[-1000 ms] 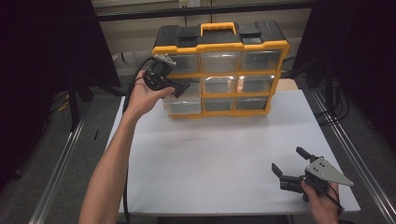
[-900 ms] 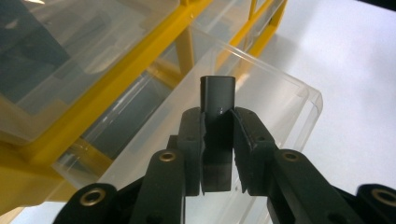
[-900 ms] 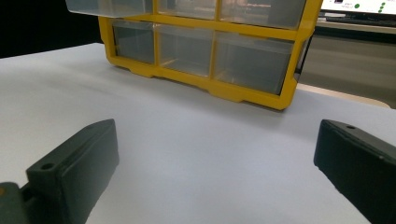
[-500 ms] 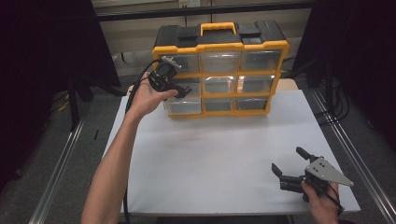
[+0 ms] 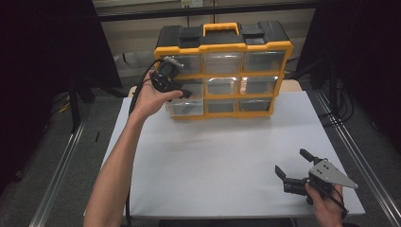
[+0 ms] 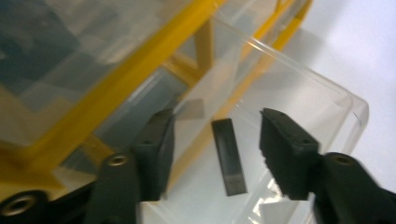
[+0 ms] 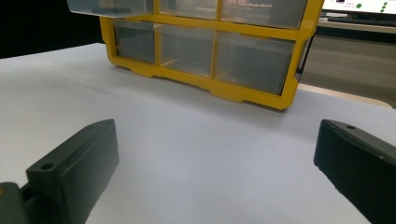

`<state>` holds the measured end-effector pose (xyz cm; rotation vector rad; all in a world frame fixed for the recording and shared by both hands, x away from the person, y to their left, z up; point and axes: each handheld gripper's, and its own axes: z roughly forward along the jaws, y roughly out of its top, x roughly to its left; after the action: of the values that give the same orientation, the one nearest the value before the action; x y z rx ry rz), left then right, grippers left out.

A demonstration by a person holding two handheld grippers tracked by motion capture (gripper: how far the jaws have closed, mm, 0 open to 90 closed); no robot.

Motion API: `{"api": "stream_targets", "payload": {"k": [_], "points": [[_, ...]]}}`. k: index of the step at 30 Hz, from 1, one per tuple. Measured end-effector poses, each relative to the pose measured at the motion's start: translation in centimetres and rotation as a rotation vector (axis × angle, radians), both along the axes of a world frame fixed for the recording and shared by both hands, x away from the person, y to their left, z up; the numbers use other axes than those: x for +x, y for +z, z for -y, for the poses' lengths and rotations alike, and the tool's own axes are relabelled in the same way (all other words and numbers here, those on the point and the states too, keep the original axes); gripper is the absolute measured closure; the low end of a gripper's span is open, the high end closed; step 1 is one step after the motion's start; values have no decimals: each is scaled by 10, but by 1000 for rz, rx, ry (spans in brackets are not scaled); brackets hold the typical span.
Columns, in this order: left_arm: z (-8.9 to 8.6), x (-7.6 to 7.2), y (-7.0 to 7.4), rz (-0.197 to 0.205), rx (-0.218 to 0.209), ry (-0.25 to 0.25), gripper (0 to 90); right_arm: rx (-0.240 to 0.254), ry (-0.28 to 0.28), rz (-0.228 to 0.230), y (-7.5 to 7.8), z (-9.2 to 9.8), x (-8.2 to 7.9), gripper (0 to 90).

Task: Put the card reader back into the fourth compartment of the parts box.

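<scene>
A yellow organizer (image 5: pixel 222 71) with clear drawers stands at the back of the white table (image 5: pixel 213 161). Its middle-left drawer (image 5: pixel 185 103) is pulled out. My left gripper (image 5: pixel 178 91) hovers over that drawer. In the left gripper view its jaws (image 6: pixel 217 119) have just been opening and stand apart. A small dark bar (image 6: pixel 229 156) lies on the drawer's clear floor between and below them, touched by neither pad. My right gripper (image 5: pixel 292 161) rests at the front right of the table, open with nothing between its jaws (image 7: pixel 215 154), facing the organizer (image 7: pixel 219 88).
The table is edged by metal rails (image 5: pixel 61 175) on both sides, with dark floor beyond. The pulled-out drawer (image 7: pixel 109 5) overhangs the bottom row. A cable (image 5: pixel 137 94) trails from the left gripper down past the forearm.
The left hand has edged slightly right over the pulled-out drawer. The right hand and its gripper have not moved.
</scene>
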<state>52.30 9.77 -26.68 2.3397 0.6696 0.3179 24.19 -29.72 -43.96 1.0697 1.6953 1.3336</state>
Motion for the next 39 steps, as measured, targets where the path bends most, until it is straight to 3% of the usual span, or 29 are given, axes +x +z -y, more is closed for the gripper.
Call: {"api": "stream_targets", "payload": {"k": [5,9,12,15,18,23,25,29,31,39], "points": [[-3,-1,2,24,-31,16,258,2,2,-1,0,0,0,0],[-1,-3,4,70,-32,26,160,7,-8,-5,0,1,1,0],[-3,-6,5,107,-60,37,104,12,-11,-10,-1,1,2,0],[-9,-10,6,122,-112,56,93,15,-6,-10,-2,2,4,0],[-16,-13,6,121,-190,96,56,18,-10,-7,-2,4,3,0],[-21,-17,6,148,-214,101,40,16,-4,-9,-1,4,2,0],[-23,-21,5,169,-224,110,40,13,-7,-5,-1,4,2,0],[-27,-33,-2,238,-288,130,32,8,-5,0,-1,3,2,0],[-31,-38,-2,256,-287,160,32,8,-8,-2,0,2,2,0],[-46,-51,-7,301,-351,178,30,5,-17,-2,0,1,3,0]]}}
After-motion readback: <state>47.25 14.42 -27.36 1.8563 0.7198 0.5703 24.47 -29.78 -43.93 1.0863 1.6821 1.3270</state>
